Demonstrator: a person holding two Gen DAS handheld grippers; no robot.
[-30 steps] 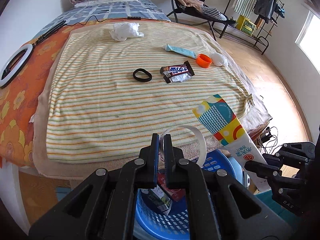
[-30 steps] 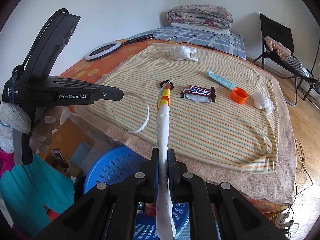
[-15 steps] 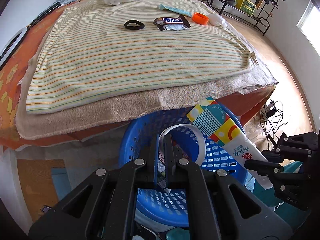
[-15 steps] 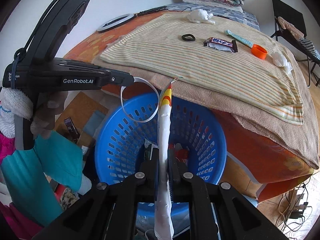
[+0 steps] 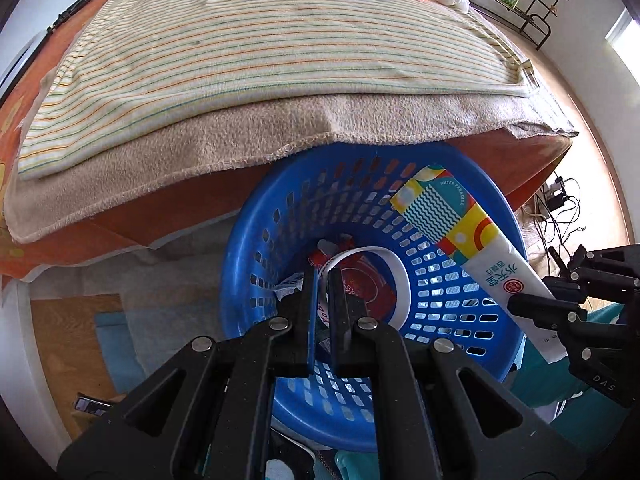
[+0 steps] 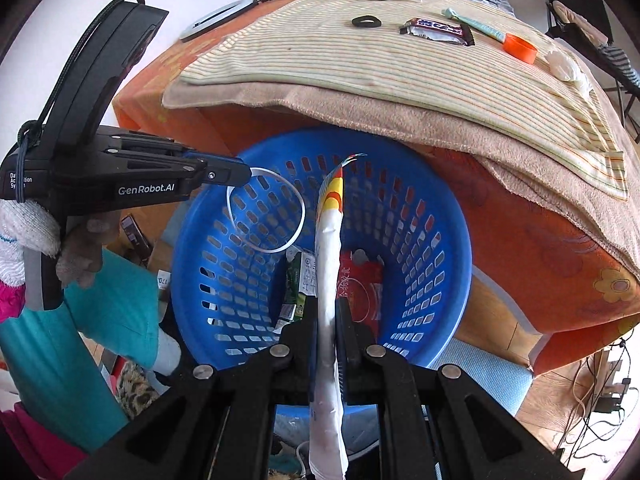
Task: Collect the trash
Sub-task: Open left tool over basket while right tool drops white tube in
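basket (image 6: 448,216) mouth: open from above | far rim: overhung by bed blanket (image 6: 400,116) edge

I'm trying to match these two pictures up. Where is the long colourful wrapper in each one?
Left wrist view: the wrapper slants across the right side, over the blue basket, pinched by the right gripper.
Right wrist view: the wrapper stands edge-on in the centre, between this gripper's fingers.
Shared landmark: the blue basket, below the bed's edge in both.
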